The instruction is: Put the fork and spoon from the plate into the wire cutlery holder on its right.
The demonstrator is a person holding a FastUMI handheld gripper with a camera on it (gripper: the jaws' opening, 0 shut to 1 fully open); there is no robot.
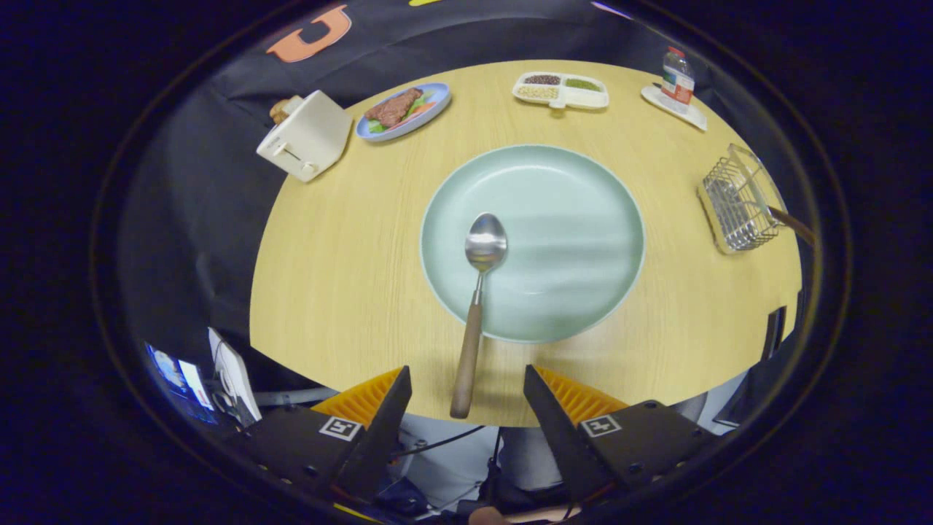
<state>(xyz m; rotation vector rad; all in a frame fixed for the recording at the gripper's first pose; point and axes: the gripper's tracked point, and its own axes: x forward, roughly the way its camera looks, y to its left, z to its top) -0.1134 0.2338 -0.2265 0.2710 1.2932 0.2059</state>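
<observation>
A pale green plate (pixel 568 240) lies in the middle of the round wooden table (pixel 342 270). A spoon (pixel 477 306) with a metal bowl and a wooden handle rests on the plate's left part, its handle reaching over the rim toward me. To the plate's right stands the wire cutlery holder (pixel 736 200), with a wooden handle (pixel 794 224) sticking out of it. My gripper (pixel 466 383) is open above the table's near edge, and the end of the spoon's handle lies between its fingertips, touching neither.
At the far side of the table stand a cream toaster (pixel 306 136), a blue plate of food (pixel 404 109), a white divided dish (pixel 561 90) and a small bottle (pixel 677 79) on a white tray. Cables and devices lie below the table's near edge.
</observation>
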